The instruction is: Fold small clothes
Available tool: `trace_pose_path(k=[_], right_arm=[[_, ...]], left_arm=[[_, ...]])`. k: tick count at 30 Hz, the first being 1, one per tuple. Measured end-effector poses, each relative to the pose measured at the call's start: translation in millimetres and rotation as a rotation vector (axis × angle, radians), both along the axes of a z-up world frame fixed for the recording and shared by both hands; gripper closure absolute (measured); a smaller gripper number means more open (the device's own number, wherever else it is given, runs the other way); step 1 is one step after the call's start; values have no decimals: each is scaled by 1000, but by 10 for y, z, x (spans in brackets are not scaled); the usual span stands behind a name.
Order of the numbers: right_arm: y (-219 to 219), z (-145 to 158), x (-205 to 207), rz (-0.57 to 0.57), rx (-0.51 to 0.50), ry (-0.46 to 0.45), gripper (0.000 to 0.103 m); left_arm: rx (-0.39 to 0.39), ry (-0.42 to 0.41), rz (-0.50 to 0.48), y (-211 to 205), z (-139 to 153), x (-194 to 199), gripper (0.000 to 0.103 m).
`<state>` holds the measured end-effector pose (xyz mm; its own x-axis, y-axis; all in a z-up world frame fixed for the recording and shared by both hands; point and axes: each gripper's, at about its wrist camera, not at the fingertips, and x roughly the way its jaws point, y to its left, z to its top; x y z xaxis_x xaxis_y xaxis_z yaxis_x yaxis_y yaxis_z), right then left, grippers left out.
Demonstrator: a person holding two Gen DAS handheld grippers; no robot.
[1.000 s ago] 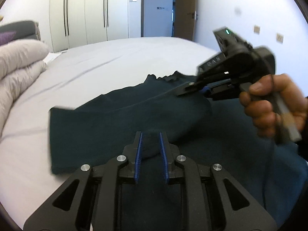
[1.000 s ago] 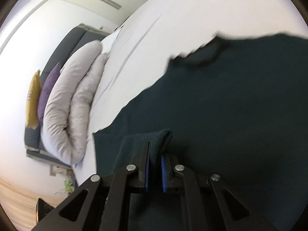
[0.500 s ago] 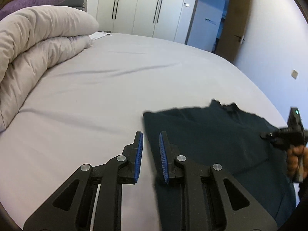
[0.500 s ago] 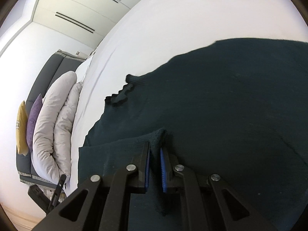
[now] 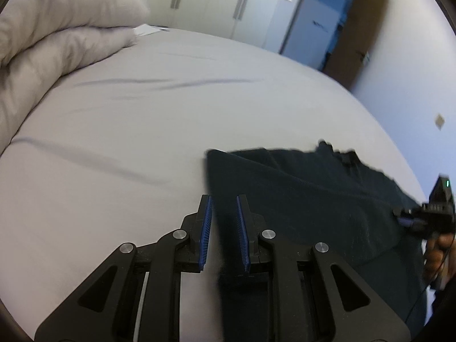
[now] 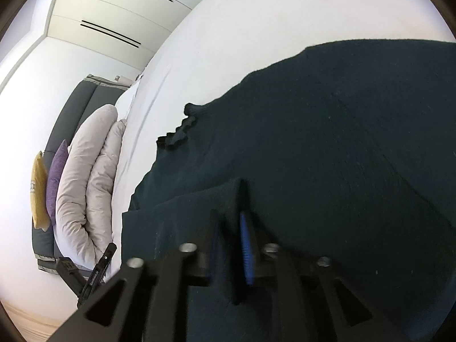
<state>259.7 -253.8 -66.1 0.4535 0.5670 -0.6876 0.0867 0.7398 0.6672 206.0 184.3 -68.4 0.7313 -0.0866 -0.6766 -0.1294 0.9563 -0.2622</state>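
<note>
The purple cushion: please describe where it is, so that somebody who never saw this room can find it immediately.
Start at the white bed in the right wrist view and follow it to its far end, where a rolled pale duvet lies against the dark grey headboard. The purple cushion stands between the duvet and a yellow cushion. It is the only purple thing there.

Left tool [image 5: 223, 213] over a grey bed [image 5: 142, 119], pads slightly apart at the edge of a dark green garment [image 5: 313, 199], rolled duvet [image 5: 57, 42] far left, right tool [image 5: 404, 219] at right edge in a hand [image 5: 439, 253]
</note>
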Motion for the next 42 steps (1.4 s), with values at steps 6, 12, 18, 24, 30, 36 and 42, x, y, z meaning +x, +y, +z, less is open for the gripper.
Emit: trace_pose_path(k=[6, 12, 18, 24, 30, 36, 42], right_arm=[[155, 15, -16, 28, -1, 19, 67], [260, 68, -22, 41, -113, -7, 93], [170, 18, -27, -10, -114, -10, 94], [130, 10, -33, -22, -121, -20, 95], [135, 41, 13, -45, -161, -34, 95], [154, 35, 18, -28, -191, -40, 96], [52, 69, -166, -104, -186, -49, 97]], left_arm=[[-28, -5, 39, 227, 57, 4, 86], [25, -7, -61, -55, 138, 73, 86], [166, 73, -170, -534, -8, 339, 86], [248, 158, -188, -703, -313, 446, 86], [272, 151, -186, -750, -340, 438, 86], [318, 140, -182, -811, -402, 442, 85], [326, 139, -187, -835, -436, 447, 85]])
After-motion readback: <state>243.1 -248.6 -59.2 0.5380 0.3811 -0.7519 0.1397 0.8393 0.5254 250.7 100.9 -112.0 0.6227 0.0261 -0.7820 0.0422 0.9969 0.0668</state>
